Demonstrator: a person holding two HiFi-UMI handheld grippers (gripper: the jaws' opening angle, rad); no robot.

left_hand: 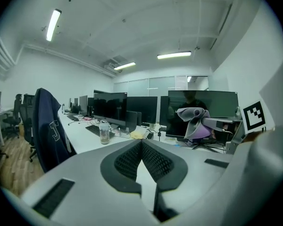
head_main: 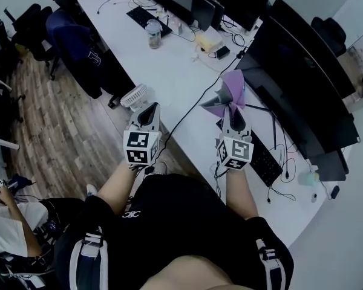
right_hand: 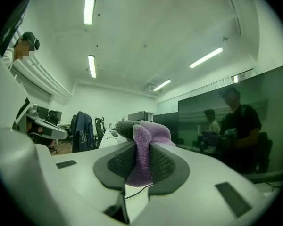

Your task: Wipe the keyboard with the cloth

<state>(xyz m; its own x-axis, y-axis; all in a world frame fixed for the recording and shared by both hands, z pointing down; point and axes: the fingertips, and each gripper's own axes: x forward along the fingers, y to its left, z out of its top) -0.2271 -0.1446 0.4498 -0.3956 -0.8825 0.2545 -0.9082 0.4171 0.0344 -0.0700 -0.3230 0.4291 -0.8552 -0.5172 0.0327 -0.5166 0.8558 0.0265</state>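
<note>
My right gripper (head_main: 232, 110) is held up above the white desk (head_main: 169, 71), shut on a purple and grey cloth (head_main: 228, 94) that sticks out past its tips. In the right gripper view the cloth (right_hand: 142, 147) is pinched between the two pads. The black keyboard (head_main: 265, 159) lies on the desk just below and to the right of this gripper, partly hidden by it. My left gripper (head_main: 147, 109) hovers over the desk's near edge, shut with nothing in it; in its own view the pads (left_hand: 130, 160) meet, and the cloth (left_hand: 195, 122) shows to the right.
Dark monitors (head_main: 302, 83) line the desk's far side behind the keyboard. A small white fan (head_main: 135, 95), a jar (head_main: 153, 33), a second keyboard (head_main: 148, 18) and loose cables lie on the desk. A chair with a navy jacket (head_main: 78, 47) stands left; a seated person (head_main: 9, 225) is at lower left.
</note>
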